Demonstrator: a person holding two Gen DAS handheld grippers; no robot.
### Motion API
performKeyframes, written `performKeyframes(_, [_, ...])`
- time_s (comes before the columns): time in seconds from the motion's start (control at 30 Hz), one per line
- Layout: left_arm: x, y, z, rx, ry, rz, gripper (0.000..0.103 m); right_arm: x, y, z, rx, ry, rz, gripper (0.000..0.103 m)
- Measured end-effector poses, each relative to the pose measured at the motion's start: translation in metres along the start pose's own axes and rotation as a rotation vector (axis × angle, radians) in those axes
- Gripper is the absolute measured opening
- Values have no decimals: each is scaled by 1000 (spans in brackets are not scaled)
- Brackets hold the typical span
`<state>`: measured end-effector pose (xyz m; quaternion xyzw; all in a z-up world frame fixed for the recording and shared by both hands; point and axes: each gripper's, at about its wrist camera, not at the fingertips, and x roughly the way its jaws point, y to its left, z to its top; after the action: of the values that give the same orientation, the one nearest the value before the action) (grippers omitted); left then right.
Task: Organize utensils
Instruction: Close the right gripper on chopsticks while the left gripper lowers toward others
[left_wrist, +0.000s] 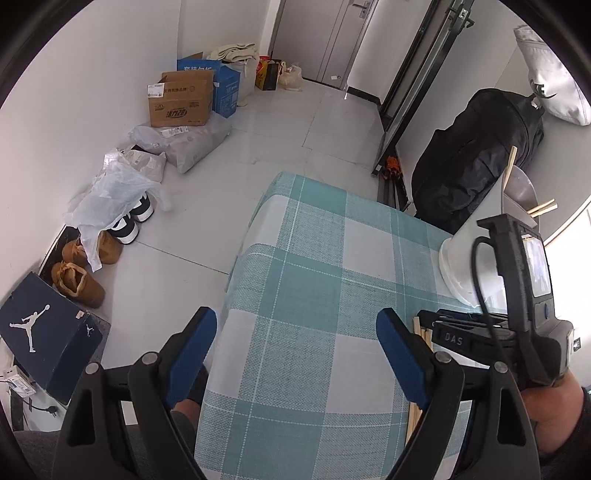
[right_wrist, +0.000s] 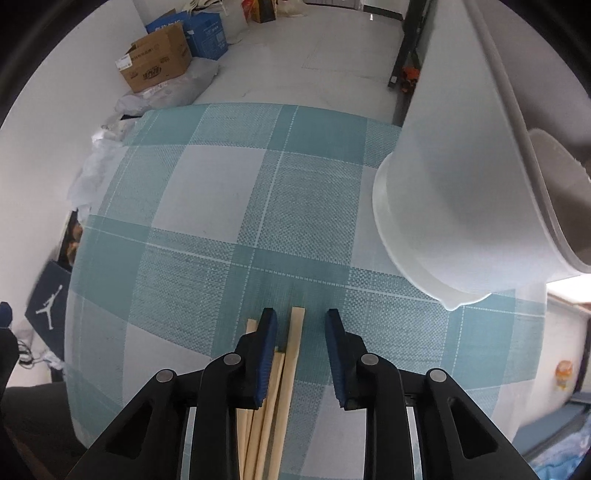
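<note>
We have our right gripper (right_wrist: 301, 354) pointed steeply down over the bundle of wooden chopsticks (right_wrist: 275, 398) on the checked tablecloth (right_wrist: 207, 229). Its jaws stand part-way open and hold nothing: one chopstick lies in the gap, close to the left finger (right_wrist: 265, 354), with clear cloth between it and the right finger. The other sticks run under or outside that left finger.

That is where we see trouble. If we close from here, we may catch only the one stick in the gap, while the left finger presses down on the rest or pushes them sideways. The sticks are thin, smooth and not quite parallel, so a squeeze could make them roll, cross over or fan out. A single stick gripped near its end may also swing as we lift.

The white bowl (right_wrist: 443, 206) sits ahead and to the right of this gripper, very near; in the left wrist view some chopsticks (left_wrist: 543, 208) poke out of the holder (left_wrist: 521, 188) behind it. Carrying long sticks that way, we could knock the bowl's rim.

Our left gripper (left_wrist: 295, 354) hangs wide open and empty over the near edge of the table, with the right tool (left_wrist: 517, 295) just to its right. The two are near enough that a careless sideways move could bump them together.
</note>
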<state>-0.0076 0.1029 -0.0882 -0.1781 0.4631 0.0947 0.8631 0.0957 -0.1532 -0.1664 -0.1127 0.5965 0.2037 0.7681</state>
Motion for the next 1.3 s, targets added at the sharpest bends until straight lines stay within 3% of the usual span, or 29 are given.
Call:
performKeyframes(0.13, [2,3,0,-5,9,7,85,-2,6,-3,9,-11,-9,7])
performKeyframes(0.23, [5,7,0,-10,15,32,85,-2,8,-3,36,-30,-1,6])
performKeyframes(0.37, [7,11,-1,-22,19,32,85,-16,-7,-2,96,-84,75,6])
performKeyframes(0.6, [12,0,-6,14,37,24,85,-80,-31,-21,104,-291,191,6])
performKeyframes(0.73, [21,-15,-12,40,99,-45,85,-108,-49,-37,142,-405,272,6])
performKeyframes(0.93, [36,-40,-21,70,175,-85,85,-126,-87,-62,247,-598,405,6])
performKeyframes(1.07, [46,-59,-20,91,209,-107,85,-125,-102,-74,296,-692,430,6])
performKeyframes(1.3, [63,-78,-12,154,251,-63,85,-140,-136,-92,336,-754,455,6])
